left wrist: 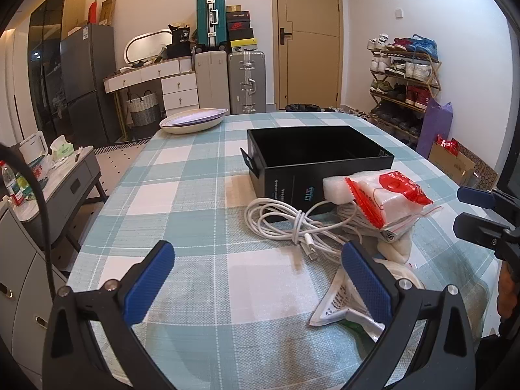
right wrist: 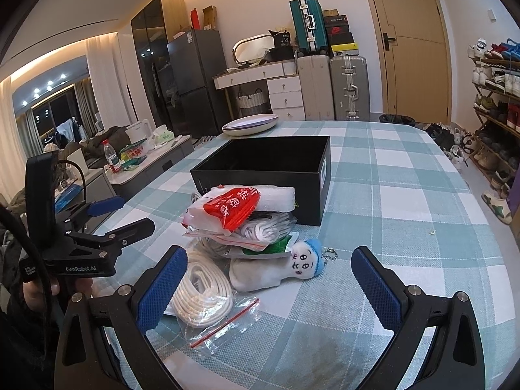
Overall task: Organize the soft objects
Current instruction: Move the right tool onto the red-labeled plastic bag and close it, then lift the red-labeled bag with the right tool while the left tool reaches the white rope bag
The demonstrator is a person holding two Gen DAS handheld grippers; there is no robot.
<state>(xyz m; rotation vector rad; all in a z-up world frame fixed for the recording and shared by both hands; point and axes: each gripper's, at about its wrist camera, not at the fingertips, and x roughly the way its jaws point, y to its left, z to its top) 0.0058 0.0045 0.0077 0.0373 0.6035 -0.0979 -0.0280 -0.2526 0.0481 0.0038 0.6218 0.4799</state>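
Observation:
An open, empty black box (left wrist: pixel 318 159) (right wrist: pixel 269 169) stands mid-table. In front of it lies a pile: a red-and-white packet (left wrist: pixel 386 195) (right wrist: pixel 232 208) on white foam (right wrist: pixel 276 198), a white cable bundle (left wrist: pixel 292 224), a bagged white rope coil (right wrist: pixel 203 295), and a small white plush with a blue cap (right wrist: pixel 292 266). My left gripper (left wrist: pixel 260 279) is open and empty, just before the cable. My right gripper (right wrist: pixel 269 279) is open and empty, with the rope bag and the plush ahead between its fingers. Each gripper shows in the other's view (left wrist: pixel 481 214) (right wrist: pixel 113 217).
The table has a teal-and-white checked cloth (left wrist: pixel 195 195). Stacked plates (left wrist: pixel 193 120) (right wrist: pixel 250 125) sit at the far edge. A low grey side table (left wrist: pixel 65 178) with clutter stands left. Suitcases, a door and a shoe rack (left wrist: pixel 403 78) are beyond.

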